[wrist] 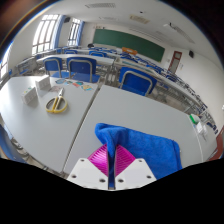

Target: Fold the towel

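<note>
Classroom chairs line the far side of the pale grey counter (120, 110). At six o'clock, the hand-held gripper (111, 160) pinches the blue terry towel (145, 145); a shallow bite could slip mid-fold.

blue towel (140, 143) lies on a pale grey table (100, 115), magenta pads (100, 158) on white fingers, blue chairs (82, 68) behind, green board (130, 40) beyond.
</note>
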A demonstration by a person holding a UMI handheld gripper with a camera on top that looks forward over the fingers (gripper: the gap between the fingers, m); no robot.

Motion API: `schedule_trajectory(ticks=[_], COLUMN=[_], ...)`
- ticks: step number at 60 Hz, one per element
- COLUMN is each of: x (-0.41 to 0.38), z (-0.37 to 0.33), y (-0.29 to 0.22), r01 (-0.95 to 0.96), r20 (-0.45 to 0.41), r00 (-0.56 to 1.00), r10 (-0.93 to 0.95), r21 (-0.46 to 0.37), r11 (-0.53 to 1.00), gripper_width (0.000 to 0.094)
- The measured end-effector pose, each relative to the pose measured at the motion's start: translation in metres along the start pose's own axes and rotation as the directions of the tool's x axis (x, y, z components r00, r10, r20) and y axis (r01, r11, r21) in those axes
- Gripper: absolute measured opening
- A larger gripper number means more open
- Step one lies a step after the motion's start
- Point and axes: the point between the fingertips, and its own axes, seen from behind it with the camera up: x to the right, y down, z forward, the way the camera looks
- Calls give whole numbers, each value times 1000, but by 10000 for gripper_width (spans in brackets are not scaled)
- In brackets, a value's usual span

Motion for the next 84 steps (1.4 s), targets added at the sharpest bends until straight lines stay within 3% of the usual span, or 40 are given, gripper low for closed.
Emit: schedule_trajectory(ticks=[12, 25, 33, 37, 43, 46, 51, 60, 84], x=[-4, 10, 49, 67, 111, 134, 158, 166, 98], z=[-5, -55, -46, -27, -7, -2, -8, -32, -182], y=[-14, -117, -120, -99, -58, -42, -25, -32, -67], r01=[-113, -379, -440, -440, -415, -396, -375, -344, -222], r20=[92, 285, 271, 230, 119, 45, 2, 13, -27], r00=[989, 893, 870, 874, 901, 916, 927, 939, 974], r10=[116, 348, 411, 427, 416, 398, 376, 344, 227], r21=[-33, 60, 50, 4, -41, -50, -47, -11, 115], r11=[993, 924, 897, 898, 909, 917, 926, 939, 968], gripper_width=[27, 30, 63, 266, 759, 860, 850, 850, 855])
